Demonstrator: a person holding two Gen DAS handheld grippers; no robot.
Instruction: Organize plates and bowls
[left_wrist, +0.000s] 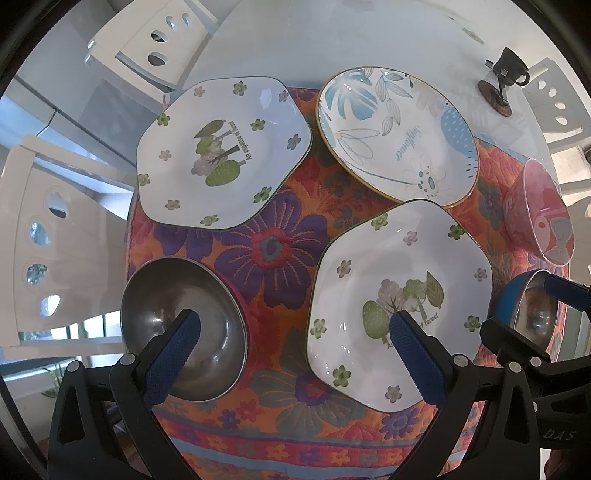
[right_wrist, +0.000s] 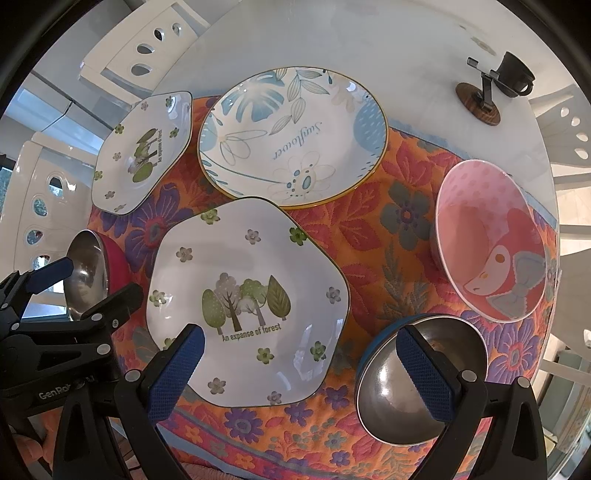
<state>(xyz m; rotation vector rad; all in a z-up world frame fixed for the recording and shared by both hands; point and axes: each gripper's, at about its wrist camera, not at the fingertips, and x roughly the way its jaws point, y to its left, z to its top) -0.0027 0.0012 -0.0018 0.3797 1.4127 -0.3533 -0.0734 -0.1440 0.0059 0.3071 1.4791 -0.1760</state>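
Two hexagonal forest plates lie on a floral mat, one near (left_wrist: 399, 273) (right_wrist: 251, 258) and one far left (left_wrist: 221, 151) (right_wrist: 142, 155). A round Sunflower plate (left_wrist: 397, 134) (right_wrist: 295, 136) sits behind them. A steel bowl with a red outside (left_wrist: 166, 295) (right_wrist: 85, 273) stands at the left, a steel bowl with a blue outside (right_wrist: 384, 398) (left_wrist: 532, 306) at the right, and a pink cartoon bowl (right_wrist: 491, 240) (left_wrist: 543, 214) further right. My left gripper (left_wrist: 295, 319) is open between the red bowl and the near plate. My right gripper (right_wrist: 299, 336) is open between that plate and the blue bowl.
The floral mat (left_wrist: 280, 251) (right_wrist: 369, 229) covers a white table (left_wrist: 332, 40). A small black holder on a wooden base (left_wrist: 498, 85) (right_wrist: 487, 92) stands at the back right. White chairs (left_wrist: 147, 40) surround the table's far and left sides.
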